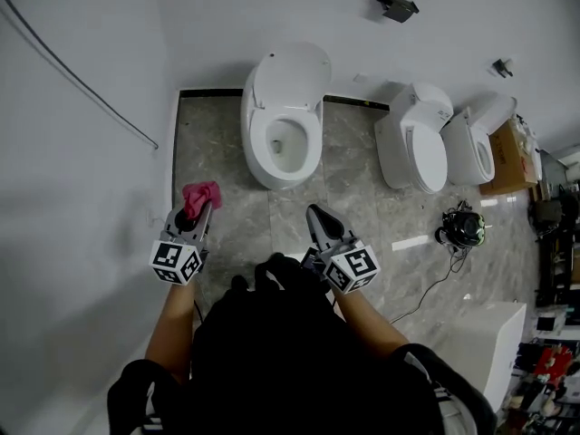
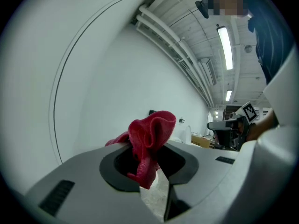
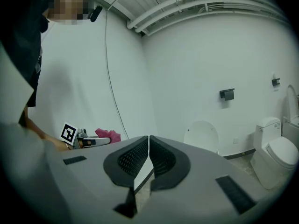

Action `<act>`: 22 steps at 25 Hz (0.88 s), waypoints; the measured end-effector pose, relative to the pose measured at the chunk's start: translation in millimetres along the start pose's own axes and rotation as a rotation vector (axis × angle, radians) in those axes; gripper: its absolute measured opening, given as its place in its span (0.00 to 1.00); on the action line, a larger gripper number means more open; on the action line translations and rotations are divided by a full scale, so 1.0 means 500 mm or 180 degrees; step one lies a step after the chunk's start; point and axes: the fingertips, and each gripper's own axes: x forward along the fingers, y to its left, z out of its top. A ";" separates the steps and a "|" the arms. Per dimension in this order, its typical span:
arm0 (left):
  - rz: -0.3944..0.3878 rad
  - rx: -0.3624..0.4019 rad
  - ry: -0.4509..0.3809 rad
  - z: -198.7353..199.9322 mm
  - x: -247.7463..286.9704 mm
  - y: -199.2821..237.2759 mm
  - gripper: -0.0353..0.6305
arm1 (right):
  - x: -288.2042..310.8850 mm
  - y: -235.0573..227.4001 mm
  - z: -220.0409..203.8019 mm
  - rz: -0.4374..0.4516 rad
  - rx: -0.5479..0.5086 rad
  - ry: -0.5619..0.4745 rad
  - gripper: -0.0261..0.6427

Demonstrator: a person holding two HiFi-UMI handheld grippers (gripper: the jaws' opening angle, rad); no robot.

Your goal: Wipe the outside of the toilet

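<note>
A white toilet (image 1: 283, 120) with its lid raised stands against the back wall, ahead of both grippers; its lid (image 3: 202, 137) also shows in the right gripper view. My left gripper (image 1: 192, 212) is shut on a crumpled red cloth (image 1: 201, 195), held over the grey floor to the left of the bowl. In the left gripper view the red cloth (image 2: 148, 143) bulges up from between the jaws. My right gripper (image 1: 319, 219) hangs in front of the bowl, shut and holding nothing, its ribbed pads (image 3: 131, 157) nearly touching.
Two more white toilets (image 1: 419, 138) (image 1: 478, 140) stand to the right, with a cardboard box (image 1: 509, 159) beyond them. A black and green device (image 1: 462, 228) with a cable lies on the floor at right. A white wall (image 1: 82, 170) closes the left side.
</note>
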 end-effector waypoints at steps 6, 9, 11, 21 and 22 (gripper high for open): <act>0.0030 -0.0044 -0.0012 0.006 0.099 0.073 0.21 | 0.096 -0.077 -0.005 -0.0017 0.0133 -0.0048 0.09; 0.0153 -0.0070 0.0022 0.007 0.152 0.119 0.21 | 0.167 -0.122 -0.002 0.0066 0.0177 -0.0034 0.09; 0.0237 -0.0098 0.0044 0.017 0.194 0.146 0.21 | 0.221 -0.162 0.010 0.0113 0.0221 0.0003 0.09; 0.0443 -0.0076 0.0152 0.102 0.476 0.303 0.21 | 0.536 -0.341 0.125 0.0338 0.0090 0.0059 0.09; 0.0430 -0.0057 0.0160 0.110 0.504 0.313 0.21 | 0.559 -0.356 0.127 0.0319 0.0083 0.0068 0.09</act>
